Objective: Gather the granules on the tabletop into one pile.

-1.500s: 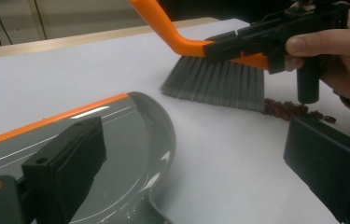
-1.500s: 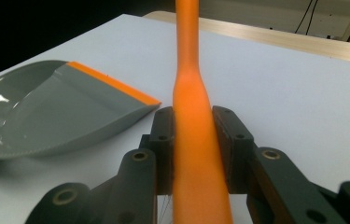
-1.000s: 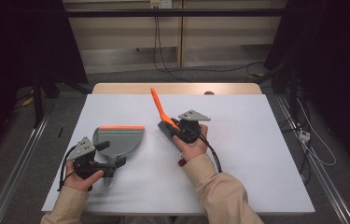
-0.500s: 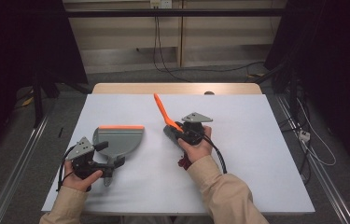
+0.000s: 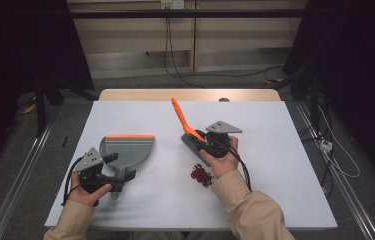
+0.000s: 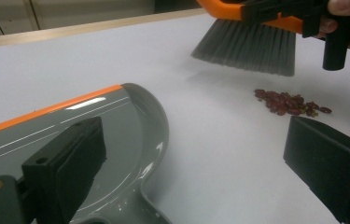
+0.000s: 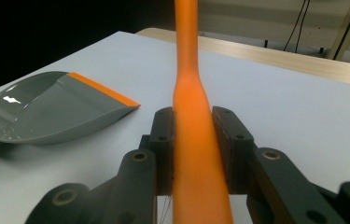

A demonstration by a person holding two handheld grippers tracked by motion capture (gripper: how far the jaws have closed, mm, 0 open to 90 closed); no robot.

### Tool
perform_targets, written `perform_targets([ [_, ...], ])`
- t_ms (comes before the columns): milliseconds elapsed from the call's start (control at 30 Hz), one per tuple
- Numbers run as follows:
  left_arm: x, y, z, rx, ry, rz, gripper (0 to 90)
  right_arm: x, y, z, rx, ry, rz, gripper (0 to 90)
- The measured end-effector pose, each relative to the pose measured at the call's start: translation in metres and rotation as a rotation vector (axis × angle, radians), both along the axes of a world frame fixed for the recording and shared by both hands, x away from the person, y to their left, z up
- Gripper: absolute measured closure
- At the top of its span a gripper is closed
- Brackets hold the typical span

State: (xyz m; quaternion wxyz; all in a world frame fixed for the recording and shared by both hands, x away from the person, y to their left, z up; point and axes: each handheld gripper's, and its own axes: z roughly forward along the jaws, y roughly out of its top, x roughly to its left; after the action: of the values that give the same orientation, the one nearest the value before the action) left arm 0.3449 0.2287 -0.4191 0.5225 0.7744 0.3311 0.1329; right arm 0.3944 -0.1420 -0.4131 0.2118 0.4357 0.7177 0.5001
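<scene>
We see the white table (image 5: 275, 190) with the grey dustpan (image 5: 127, 149) at its left. Since a second ago the brush (image 5: 191, 134) has shifted rightward, uncovering a small pile of red beans (image 5: 201, 174) near the right forearm; sweeping looks about to begin. Right gripper (image 7: 192, 140) is clamped tight on the brush's orange handle, bristles off the surface. Left gripper (image 5: 117, 172) sits at the dustpan's handle; its jaws stand apart, pads not pressing.
</scene>
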Motion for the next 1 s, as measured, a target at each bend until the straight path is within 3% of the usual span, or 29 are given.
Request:
perform_targets([
  [233,-0.001,-0.002,-0.001,0.011,0.006,-0.004,5.3,-0.011,-0.022,0.001,-0.035,0.026,0.003,71.2],
  [500,-0.002,-0.001,-0.002,0.054,0.013,0.017,5.3,-0.025,-0.05,-0.008,-0.028,0.059,-0.025,71.2],
  [667,-0.002,-0.001,-0.005,0.074,0.026,0.027,6.5,-0.032,-0.06,-0.014,-0.05,0.061,-0.043,71.2],
  [1000,-0.002,0.002,-0.008,0.104,0.04,0.052,7.7,-0.036,-0.07,-0.014,-0.037,0.081,-0.053,71.1],
])
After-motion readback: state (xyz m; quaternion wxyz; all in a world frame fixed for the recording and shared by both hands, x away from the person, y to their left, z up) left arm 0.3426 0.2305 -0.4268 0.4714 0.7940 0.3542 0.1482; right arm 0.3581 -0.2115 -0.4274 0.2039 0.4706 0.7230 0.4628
